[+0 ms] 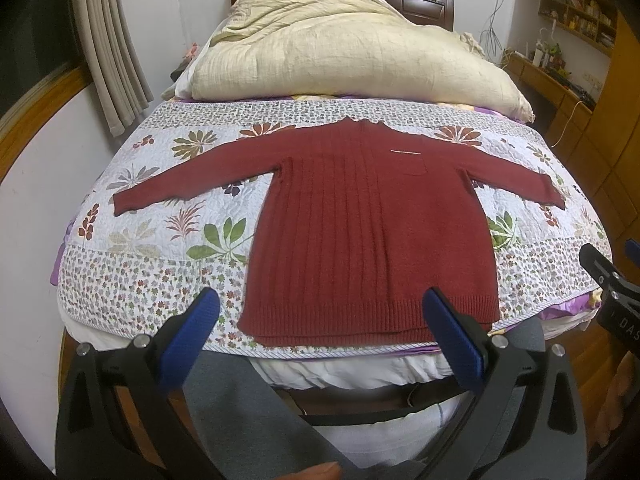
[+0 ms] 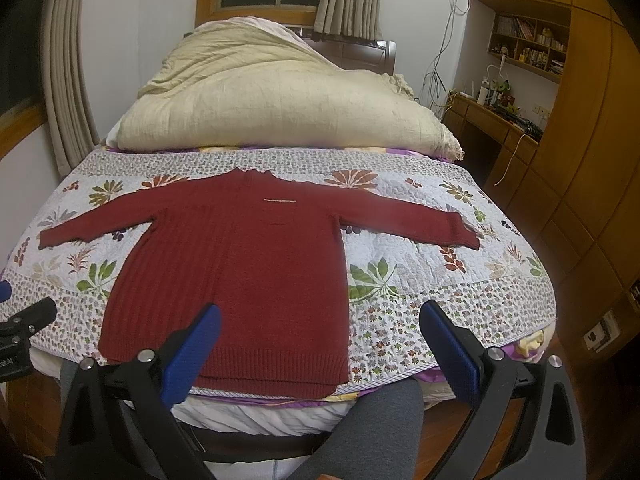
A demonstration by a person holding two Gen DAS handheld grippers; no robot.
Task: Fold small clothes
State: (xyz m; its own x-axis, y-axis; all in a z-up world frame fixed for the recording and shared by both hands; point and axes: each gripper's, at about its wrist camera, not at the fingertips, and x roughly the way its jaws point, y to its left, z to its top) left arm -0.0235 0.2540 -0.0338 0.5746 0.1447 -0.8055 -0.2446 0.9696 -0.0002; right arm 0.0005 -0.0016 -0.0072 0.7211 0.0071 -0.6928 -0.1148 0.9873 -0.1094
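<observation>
No fold is begun: the dark red ribbed knitted sweater (image 1: 360, 220) is spread mid-frame; both the left gripper (image 1: 320, 320) and right gripper (image 2: 320, 328) are held released; a sleeve cuff should be grasped next.

shelf items (image 2: 528, 46): too small to tell | bed headboard (image 2: 360, 54): mostly hidden behind heaped duvet (image 2: 280, 108)

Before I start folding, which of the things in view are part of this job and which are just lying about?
Part of the job:
- red sweater, spread flat with sleeves out
- left gripper, jaws open
- right gripper, jaws open
- floral quilt underneath, the work surface

Lying about:
- bundled cream duvet
- curtains
- desk clutter
</observation>
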